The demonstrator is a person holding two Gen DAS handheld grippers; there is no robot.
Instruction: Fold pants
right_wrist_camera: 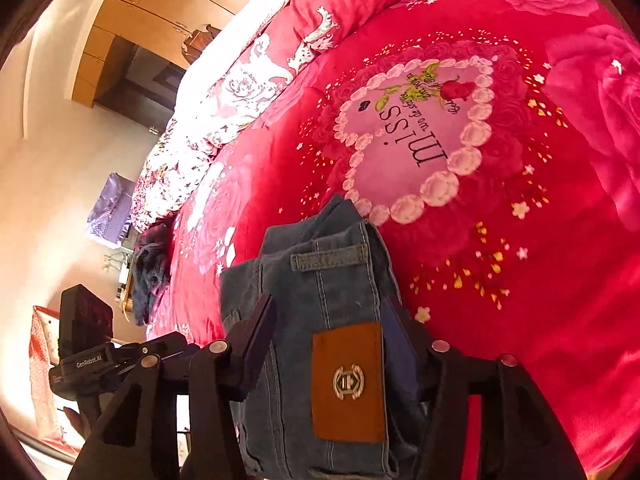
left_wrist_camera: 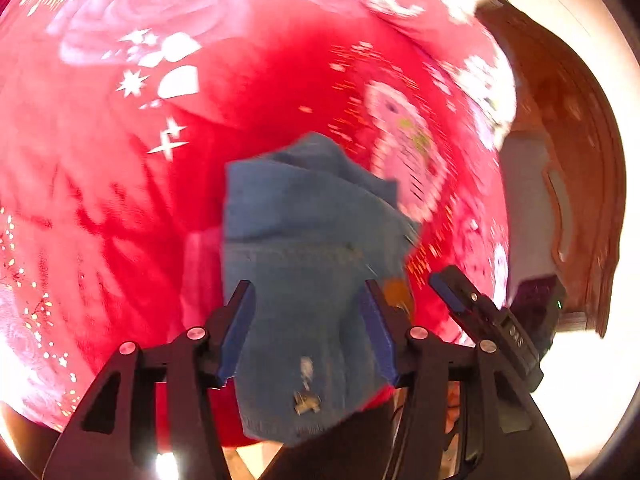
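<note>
Both claws clamped on the jeans (right_wrist_camera: 320, 320), left claw (left_wrist_camera: 306, 296) and right claw (right_wrist_camera: 332, 320), so I should lower the bundle level onto the bed (right_wrist_camera: 520, 280), patch (right_wrist_camera: 347, 382) squared, before letting go.

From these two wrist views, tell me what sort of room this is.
Most likely a bedroom. A bed under a red floral blanket fills both views, with a wooden wardrobe along the wall behind it, and a pile of dark clothes at the bed's edge. Both grippers hold the jeans.
</note>
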